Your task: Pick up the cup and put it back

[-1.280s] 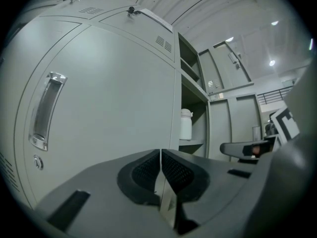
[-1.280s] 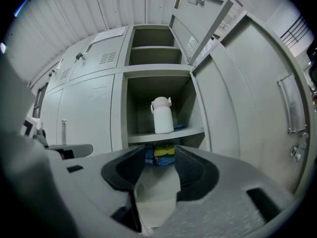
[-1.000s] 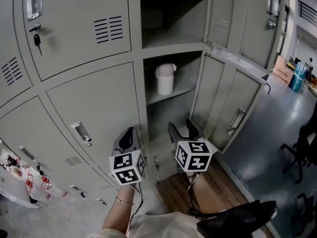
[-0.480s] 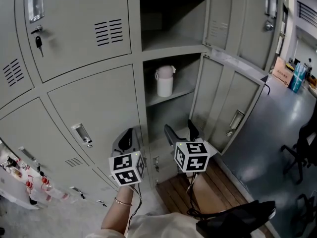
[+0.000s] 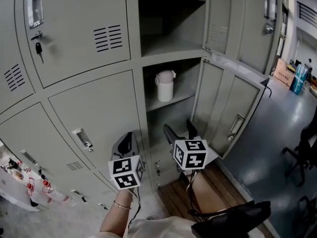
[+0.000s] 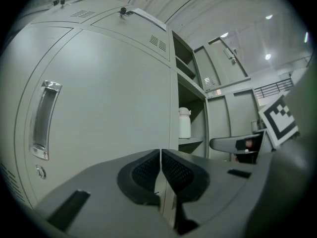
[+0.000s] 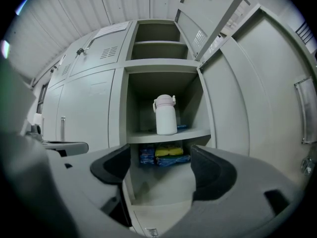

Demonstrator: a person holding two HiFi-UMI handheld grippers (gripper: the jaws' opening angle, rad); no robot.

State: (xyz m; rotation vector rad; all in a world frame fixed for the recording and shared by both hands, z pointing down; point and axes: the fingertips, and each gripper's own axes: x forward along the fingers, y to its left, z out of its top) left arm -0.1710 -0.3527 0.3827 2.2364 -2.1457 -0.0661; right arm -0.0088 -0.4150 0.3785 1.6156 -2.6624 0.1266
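White cup (image 7: 166, 114) stands on the open locker's shelf (image 7: 198, 133), free all round. Right gripper (image 7: 161, 163), well short, jaws just opened wide, empty. Left gripper (image 6: 161, 155) jaws closed, empty. Packets (image 7: 171, 151) below are partly hidden.

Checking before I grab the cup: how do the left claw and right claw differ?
The left claw is shut, jaws together; the right claw is open, having just been opening, nothing between its jaws. The left claw faces a closed locker door; the right claw faces the white cup. Both are empty.
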